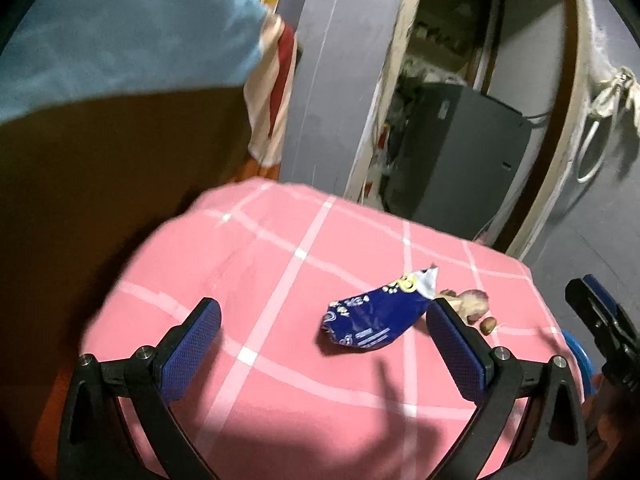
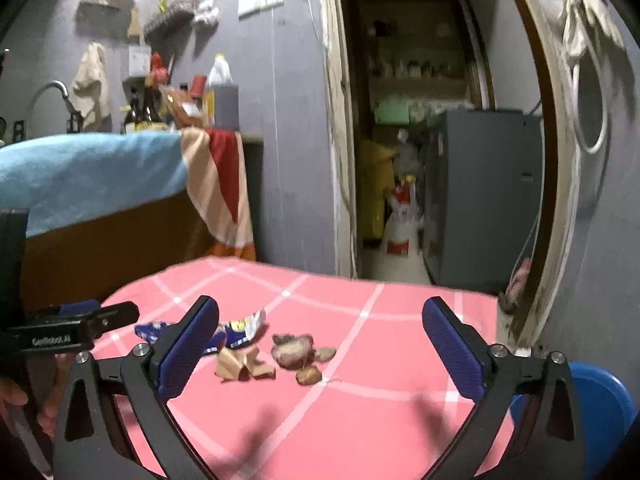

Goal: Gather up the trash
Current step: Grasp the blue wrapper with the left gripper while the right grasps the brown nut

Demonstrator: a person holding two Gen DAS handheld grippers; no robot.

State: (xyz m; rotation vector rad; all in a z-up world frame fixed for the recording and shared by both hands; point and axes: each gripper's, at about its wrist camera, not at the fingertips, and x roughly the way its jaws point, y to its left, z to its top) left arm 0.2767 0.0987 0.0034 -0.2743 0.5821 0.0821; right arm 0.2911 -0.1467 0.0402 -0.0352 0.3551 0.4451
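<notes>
— Grippers?
— Left gripper (image 1: 324,316) spread wide, nothing between the pads. Right gripper (image 2: 320,320) likewise wide, empty.

— Trash?
— All on the pink checked cloth (image 1: 280,248). The blue snack wrapper (image 1: 376,316) lies just ahead of the left gripper, nearer its right finger. Ahead of the right gripper, between its fingers: brown paper scraps (image 2: 244,366), then peel pieces (image 2: 294,350) beside them.

— Beyond?
— A blue bin (image 2: 600,400) beside the right finger; farther off, a doorway with a grey appliance (image 2: 484,196).
</notes>
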